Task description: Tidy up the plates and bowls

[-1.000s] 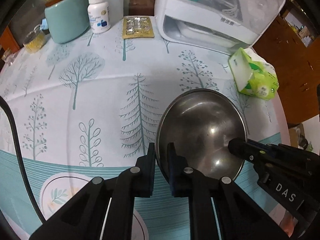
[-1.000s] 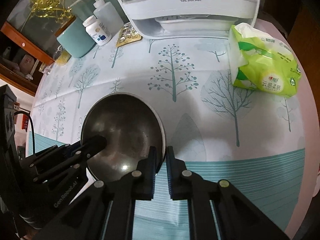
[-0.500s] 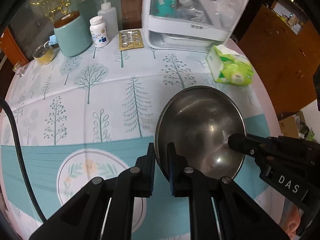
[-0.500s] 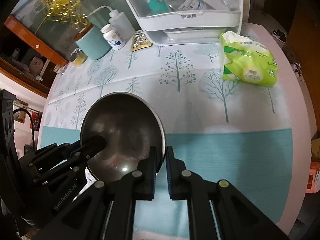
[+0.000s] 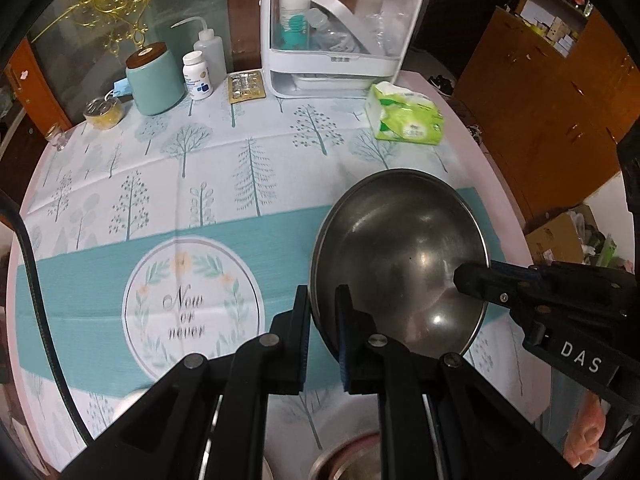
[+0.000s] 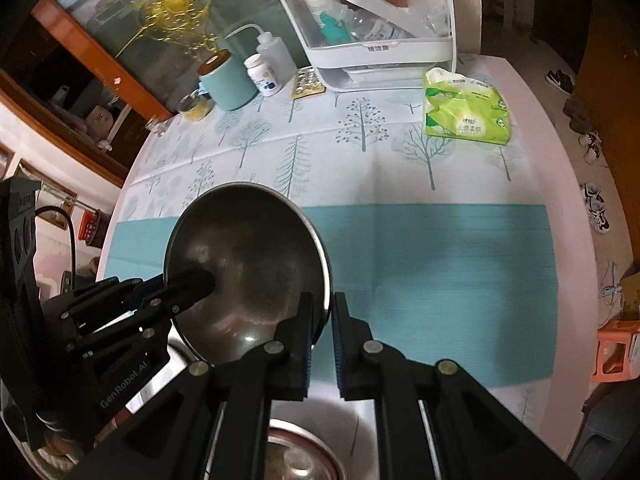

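A large steel bowl (image 5: 400,256) is held in the air above the table by both grippers. My left gripper (image 5: 322,312) is shut on its left rim. My right gripper (image 6: 322,316) is shut on its right rim; it also shows in the left wrist view (image 5: 480,280), clamped on the bowl's far side. The bowl shows in the right wrist view (image 6: 248,264), with the left gripper (image 6: 192,284) on its far rim. A second steel bowl (image 6: 304,460) sits below at the near table edge, partly hidden by the fingers; it also shows in the left wrist view (image 5: 348,460).
The round table (image 5: 508,200) carries a tree-print cloth. At the back stand a white storage box (image 5: 336,32), a green tissue pack (image 5: 408,118), a blister pack (image 5: 246,86), a pill bottle (image 5: 196,76), a squeeze bottle (image 5: 210,54), a teal jar (image 5: 154,80) and a small glass jar (image 5: 102,110).
Both grippers have lifted the steel bowl up and back toward the near edge; the table looks farther away and a second bowl has come into view below.
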`<state>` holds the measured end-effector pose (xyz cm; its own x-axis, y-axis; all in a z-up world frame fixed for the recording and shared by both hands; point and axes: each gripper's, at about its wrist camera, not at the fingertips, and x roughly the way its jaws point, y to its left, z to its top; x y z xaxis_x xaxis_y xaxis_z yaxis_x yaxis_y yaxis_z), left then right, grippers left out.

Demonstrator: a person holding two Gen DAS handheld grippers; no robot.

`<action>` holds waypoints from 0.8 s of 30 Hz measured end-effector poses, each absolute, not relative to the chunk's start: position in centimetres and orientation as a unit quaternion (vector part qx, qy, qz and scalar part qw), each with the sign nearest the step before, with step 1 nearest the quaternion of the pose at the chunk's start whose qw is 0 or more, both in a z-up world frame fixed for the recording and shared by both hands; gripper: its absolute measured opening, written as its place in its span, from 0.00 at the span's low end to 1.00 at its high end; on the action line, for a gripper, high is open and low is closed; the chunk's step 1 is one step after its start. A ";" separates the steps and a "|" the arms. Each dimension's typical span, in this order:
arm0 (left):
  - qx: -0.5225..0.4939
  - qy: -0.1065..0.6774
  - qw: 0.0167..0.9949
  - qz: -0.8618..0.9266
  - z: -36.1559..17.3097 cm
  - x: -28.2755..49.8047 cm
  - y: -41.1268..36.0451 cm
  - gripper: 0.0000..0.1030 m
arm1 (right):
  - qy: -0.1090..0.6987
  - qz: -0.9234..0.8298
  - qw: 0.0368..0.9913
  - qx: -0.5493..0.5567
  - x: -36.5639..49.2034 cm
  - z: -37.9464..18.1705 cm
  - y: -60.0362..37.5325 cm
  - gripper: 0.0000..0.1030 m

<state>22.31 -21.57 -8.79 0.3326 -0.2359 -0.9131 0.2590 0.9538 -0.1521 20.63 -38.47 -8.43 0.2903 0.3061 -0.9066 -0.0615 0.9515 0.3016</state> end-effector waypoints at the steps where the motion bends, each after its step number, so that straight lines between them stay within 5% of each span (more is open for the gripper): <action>1: 0.010 0.557 0.816 -0.152 -8.6 21.6 -21.5 0.10 | 0.584 0.117 0.797 0.104 19.8 -8.1 -38.5 0.09; 24: -0.025 0.579 0.802 -0.146 -8.8 9.8 -19.9 0.10 | 0.582 0.141 0.798 0.074 7.9 -6.7 -37.0 0.10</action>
